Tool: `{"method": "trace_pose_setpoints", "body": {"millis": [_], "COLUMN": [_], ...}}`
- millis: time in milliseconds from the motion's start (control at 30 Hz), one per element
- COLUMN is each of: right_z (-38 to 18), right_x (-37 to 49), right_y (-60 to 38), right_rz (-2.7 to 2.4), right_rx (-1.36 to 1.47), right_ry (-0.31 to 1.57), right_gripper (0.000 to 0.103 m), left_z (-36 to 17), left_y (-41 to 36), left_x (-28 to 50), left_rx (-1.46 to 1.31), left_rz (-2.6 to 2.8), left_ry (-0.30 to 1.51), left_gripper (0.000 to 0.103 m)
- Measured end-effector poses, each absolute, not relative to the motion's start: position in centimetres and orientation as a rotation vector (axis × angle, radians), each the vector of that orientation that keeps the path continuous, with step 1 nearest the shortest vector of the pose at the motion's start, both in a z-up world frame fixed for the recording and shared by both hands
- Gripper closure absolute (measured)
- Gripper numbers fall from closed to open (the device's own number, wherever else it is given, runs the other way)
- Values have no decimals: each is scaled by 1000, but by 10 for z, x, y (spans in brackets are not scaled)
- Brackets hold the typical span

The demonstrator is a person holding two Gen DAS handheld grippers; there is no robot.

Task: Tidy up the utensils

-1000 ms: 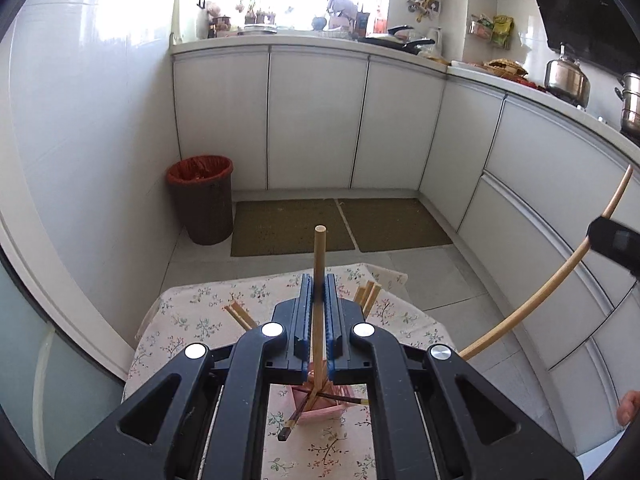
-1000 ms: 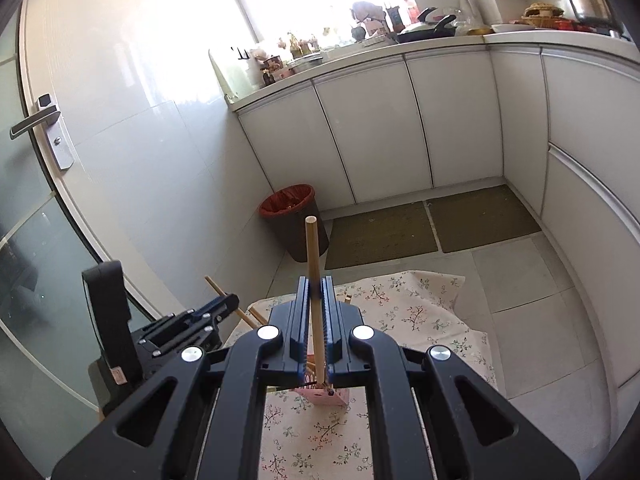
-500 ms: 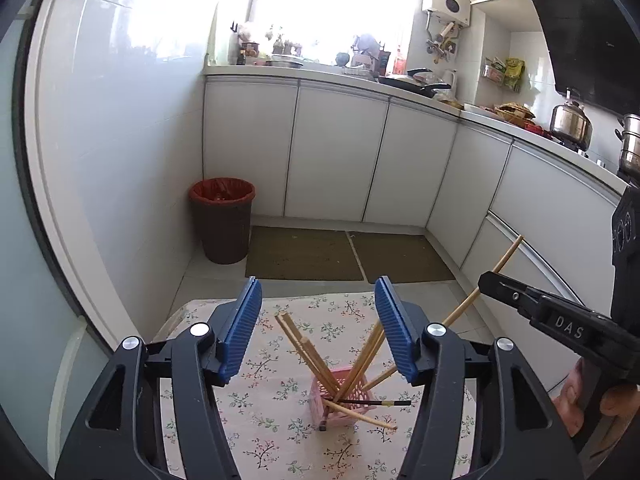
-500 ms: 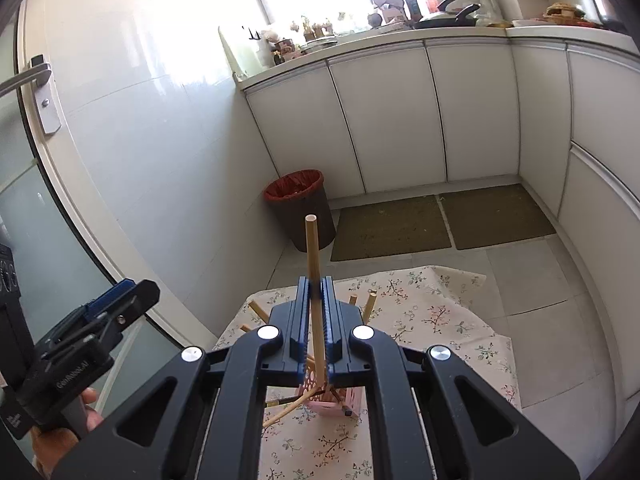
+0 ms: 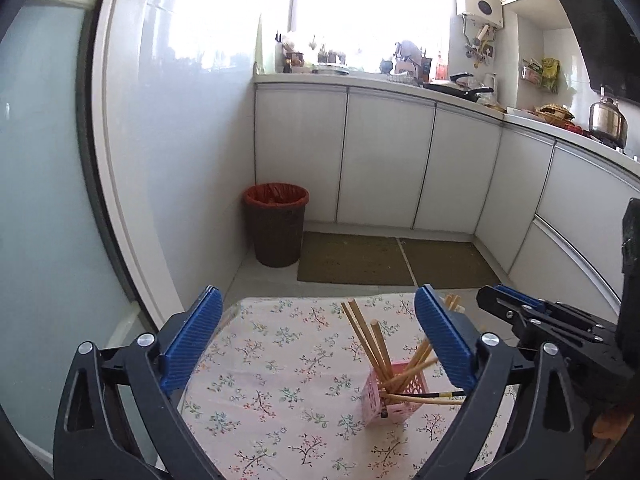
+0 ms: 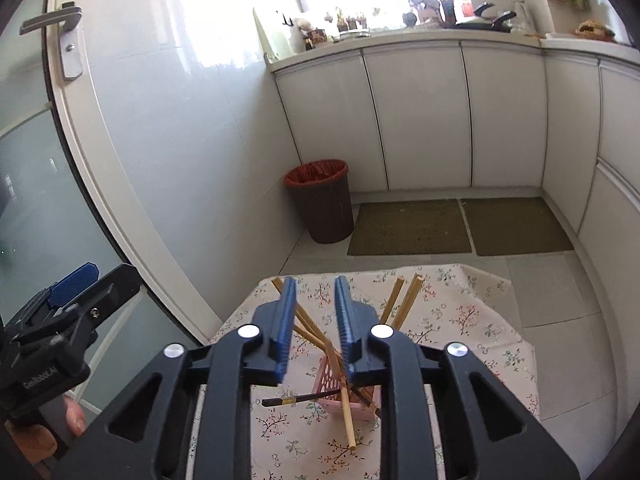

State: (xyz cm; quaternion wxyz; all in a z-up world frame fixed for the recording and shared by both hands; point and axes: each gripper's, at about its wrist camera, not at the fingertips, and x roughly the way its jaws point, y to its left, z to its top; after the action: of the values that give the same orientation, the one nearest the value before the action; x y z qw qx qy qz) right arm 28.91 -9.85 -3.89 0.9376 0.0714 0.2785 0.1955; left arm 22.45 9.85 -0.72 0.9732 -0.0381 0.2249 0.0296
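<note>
Right wrist view: the right gripper (image 6: 312,320) is opening, nothing pressed; its pads hide part of the pink basket (image 6: 326,380) and chopsticks (image 6: 346,416). Left gripper (image 5: 316,336) opens wide, empty.

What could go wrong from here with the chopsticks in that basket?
1. The pink basket looks small and light, with chopsticks fanned outward; a bump might tip it.
2. The right hand-held gripper, jaws opening, sits close over the sticks and may snag one when lifting.
3. One chopstick pokes out onto the tablecloth.
</note>
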Motion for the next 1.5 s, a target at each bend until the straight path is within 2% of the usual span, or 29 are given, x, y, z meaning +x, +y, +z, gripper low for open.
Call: {"method": "trace_pose_setpoints", "body": {"millis": [200, 333, 467, 533, 600, 633, 833, 1033, 1500], "right_z": [6, 24, 36, 39, 41, 41, 29, -2, -9], "right_x": [239, 204, 172, 153, 133, 123, 65, 38, -5], "right_y": [-114, -125, -136, -142, -150, -152, -168, -184, -202], "right_rz": [348, 285, 209, 162, 114, 84, -28, -65, -170], "right_rx": [147, 153, 163, 177, 187, 186, 170, 186, 187], "right_ry": [487, 445, 413, 406, 386, 371, 356, 554, 509], "right_gripper": [69, 45, 35, 19, 8, 7, 6, 6, 7], "left_z": [23, 42, 55, 60, 63, 63, 44, 25, 33], "left_y": [91, 83, 70, 64, 59, 58, 45, 20, -6], "left_x": [195, 170, 145, 132, 119, 114, 70, 29, -3], "left_rx": [-83, -76, -50, -41, -49, -59, -137, -63, -32], "left_rz": [62, 53, 63, 68, 72, 72, 71, 75, 70], "left_ry": [398, 362, 336, 336, 335, 333, 376, 432, 445], "left_gripper": [7, 7, 7, 7, 7, 7, 7, 7, 7]}}
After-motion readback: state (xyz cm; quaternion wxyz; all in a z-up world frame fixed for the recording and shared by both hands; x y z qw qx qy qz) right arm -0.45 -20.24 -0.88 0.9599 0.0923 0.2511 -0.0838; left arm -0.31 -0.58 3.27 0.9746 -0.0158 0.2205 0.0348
